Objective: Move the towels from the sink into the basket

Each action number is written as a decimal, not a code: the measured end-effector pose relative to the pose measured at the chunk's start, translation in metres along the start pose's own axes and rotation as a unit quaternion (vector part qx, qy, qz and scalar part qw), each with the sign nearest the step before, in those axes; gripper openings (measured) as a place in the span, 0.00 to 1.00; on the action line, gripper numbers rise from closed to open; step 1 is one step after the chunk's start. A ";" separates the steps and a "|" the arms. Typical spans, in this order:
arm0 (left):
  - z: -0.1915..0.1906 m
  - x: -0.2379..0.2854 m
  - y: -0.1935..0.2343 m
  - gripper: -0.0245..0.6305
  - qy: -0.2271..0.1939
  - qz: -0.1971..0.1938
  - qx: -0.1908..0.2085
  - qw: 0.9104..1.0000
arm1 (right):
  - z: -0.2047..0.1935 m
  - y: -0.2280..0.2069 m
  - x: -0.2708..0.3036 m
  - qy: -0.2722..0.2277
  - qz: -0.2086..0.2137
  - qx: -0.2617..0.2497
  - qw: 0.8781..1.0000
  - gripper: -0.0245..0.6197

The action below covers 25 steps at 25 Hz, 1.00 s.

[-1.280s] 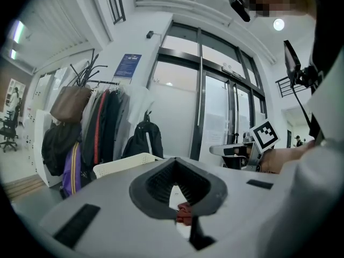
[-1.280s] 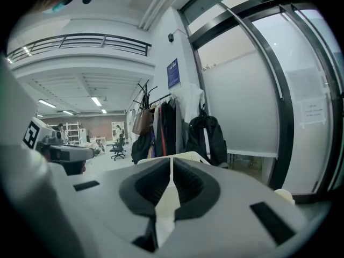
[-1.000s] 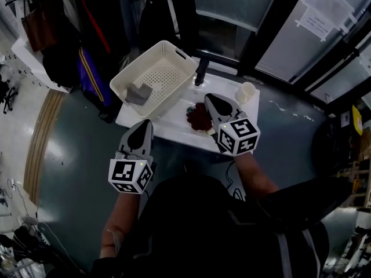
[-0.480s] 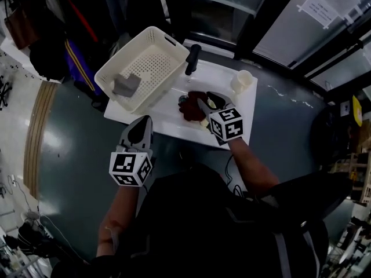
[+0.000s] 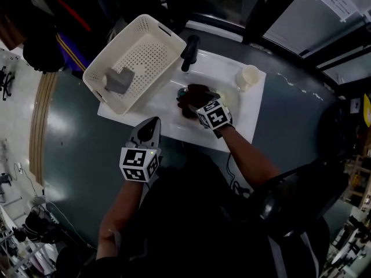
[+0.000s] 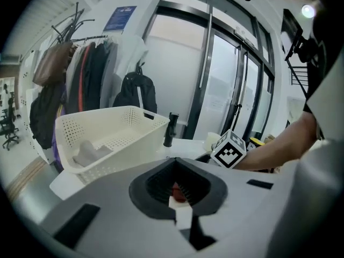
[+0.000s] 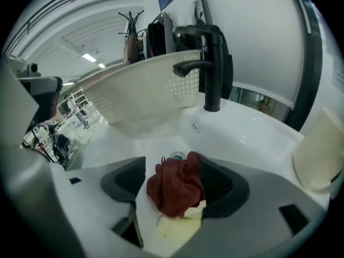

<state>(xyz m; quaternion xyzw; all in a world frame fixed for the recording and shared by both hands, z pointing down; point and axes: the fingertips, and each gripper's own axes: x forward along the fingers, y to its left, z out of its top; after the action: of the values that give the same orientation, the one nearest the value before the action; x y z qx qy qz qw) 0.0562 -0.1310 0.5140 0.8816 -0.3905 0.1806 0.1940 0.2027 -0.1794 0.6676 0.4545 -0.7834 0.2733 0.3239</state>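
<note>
Reaching toward the middle of the frame, my right arm has the right tool pitched steeply down into the sink. Its jaws have just been opening and now stand wide, one on each side of the bunched red towel. As far as I can see the pads are not pressing on it. A pale yellow towel lies under the red one, close to the drain, and the black faucet rises just above.

My left arm is tucked in at lower left. The left tool hovers at the near edge of the table, tilted slightly down, jaws drawn together and gripping nothing.

The white basket sits at upper left beside the sink, with a grey towel lying in its lower-left corner.
</note>
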 end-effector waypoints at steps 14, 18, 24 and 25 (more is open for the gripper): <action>-0.028 0.017 0.016 0.05 0.043 0.057 -0.031 0.997 | -0.053 0.000 0.082 0.116 0.053 -0.137 0.982 0.60; -0.033 0.014 0.016 0.05 0.050 0.069 -0.033 0.996 | -0.062 -0.003 0.096 0.138 0.051 -0.142 0.979 0.60; -0.033 0.013 0.010 0.05 0.045 0.065 -0.037 0.996 | -0.065 0.003 0.100 0.156 0.085 -0.125 0.976 0.44; -0.031 0.013 0.008 0.05 0.038 0.058 -0.041 0.997 | -0.065 0.004 0.100 0.158 0.087 -0.129 0.975 0.41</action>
<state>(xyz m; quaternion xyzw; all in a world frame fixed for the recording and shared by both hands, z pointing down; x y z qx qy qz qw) 0.0534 -0.1286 0.5485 0.8412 -0.4405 0.2092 0.2336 0.1787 -0.1841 0.7846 0.2901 -0.7875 0.2658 0.4744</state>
